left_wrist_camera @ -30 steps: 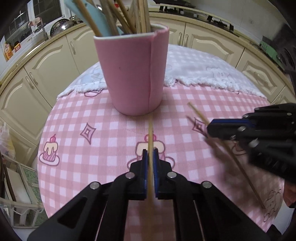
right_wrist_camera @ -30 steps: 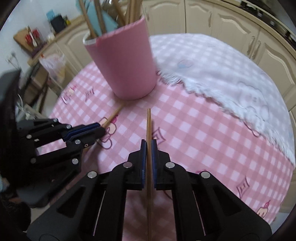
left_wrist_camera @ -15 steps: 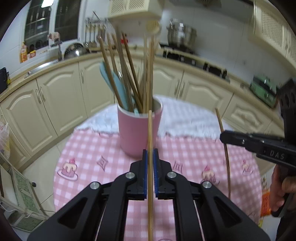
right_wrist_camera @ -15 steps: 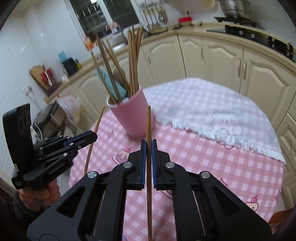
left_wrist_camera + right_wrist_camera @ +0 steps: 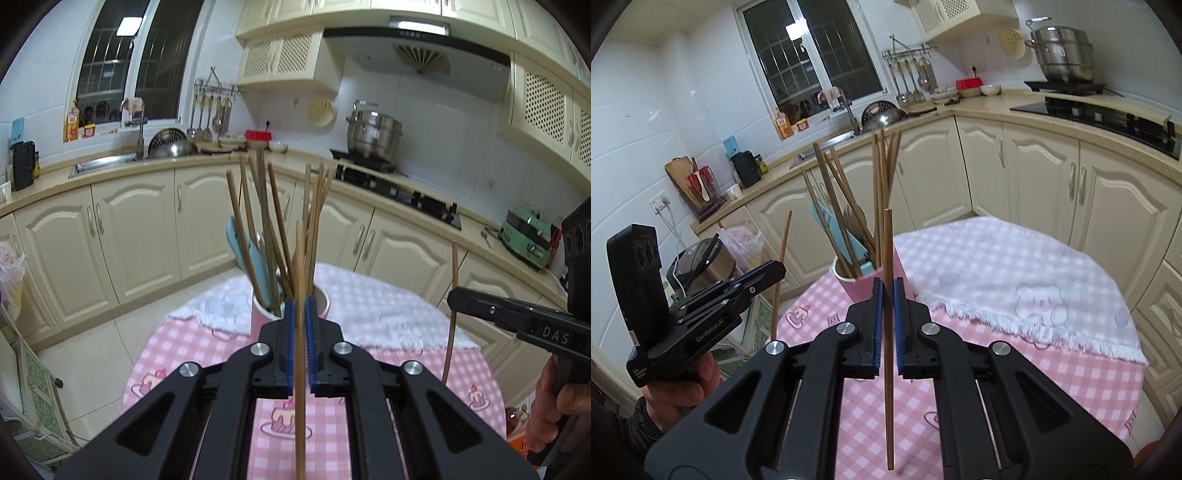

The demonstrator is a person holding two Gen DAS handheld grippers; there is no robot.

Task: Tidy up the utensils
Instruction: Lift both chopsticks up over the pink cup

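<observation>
A pink utensil cup (image 5: 325, 297) (image 5: 866, 286) stands on the round table and holds several wooden chopsticks (image 5: 275, 218) (image 5: 882, 177) and a light blue utensil (image 5: 245, 254). My left gripper (image 5: 300, 306) is shut on a wooden chopstick (image 5: 300, 387), held upright above the table in front of the cup. It also shows in the right wrist view (image 5: 775, 267). My right gripper (image 5: 886, 284) is shut on another chopstick (image 5: 887, 350), upright beside the cup. It shows at the right in the left wrist view (image 5: 452, 291).
The table has a pink checked cloth (image 5: 177, 350) and a white fringed cloth (image 5: 1015, 269) at its far side. Cream kitchen cabinets (image 5: 122, 236), a sink (image 5: 107, 160) and a stove with a steel pot (image 5: 373, 134) run around the room.
Both grippers have risen from just above the tablecloth to well above it, each carrying its chopstick. The chopsticks have swung from lying low to upright. The cup now looks smaller and lower.
</observation>
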